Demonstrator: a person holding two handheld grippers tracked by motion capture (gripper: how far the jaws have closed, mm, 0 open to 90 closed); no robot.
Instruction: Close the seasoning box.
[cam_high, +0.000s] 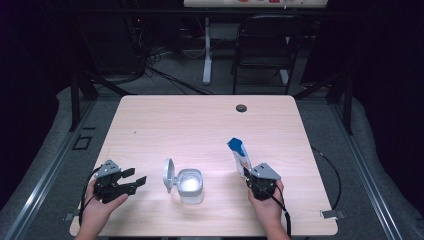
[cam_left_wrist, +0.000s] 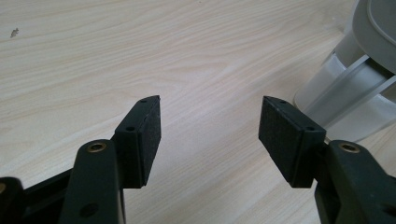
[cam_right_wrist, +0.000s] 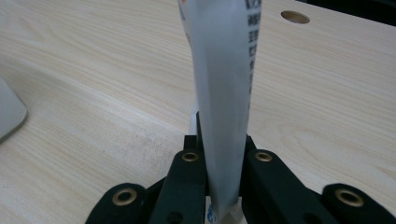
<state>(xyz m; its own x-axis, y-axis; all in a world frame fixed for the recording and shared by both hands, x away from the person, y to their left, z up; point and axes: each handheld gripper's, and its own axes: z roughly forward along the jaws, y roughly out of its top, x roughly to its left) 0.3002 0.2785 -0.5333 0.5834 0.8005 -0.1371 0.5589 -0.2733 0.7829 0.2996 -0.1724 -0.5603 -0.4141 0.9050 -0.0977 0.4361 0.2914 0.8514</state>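
Observation:
A white container (cam_high: 190, 186) with its grey flip lid (cam_high: 169, 175) swung open stands on the table near the front, between my hands. My left gripper (cam_high: 137, 177) rests open to its left, nothing between the pads (cam_left_wrist: 149, 133); the container's base (cam_left_wrist: 345, 100) shows just past its right jaw. My right gripper (cam_high: 248, 173) is shut on a slim white and blue sachet (cam_high: 239, 155), which rises tilted from the jaws to the right of the container. In the right gripper view the sachet (cam_right_wrist: 224, 93) stands straight up out of the closed jaws, printed text along one edge.
The wooden table (cam_high: 200, 125) has a round cable hole (cam_high: 241, 108) near its far edge. A black chair (cam_high: 265, 45) and a desk leg (cam_high: 207, 50) stand beyond the table. Cables trail off both front corners.

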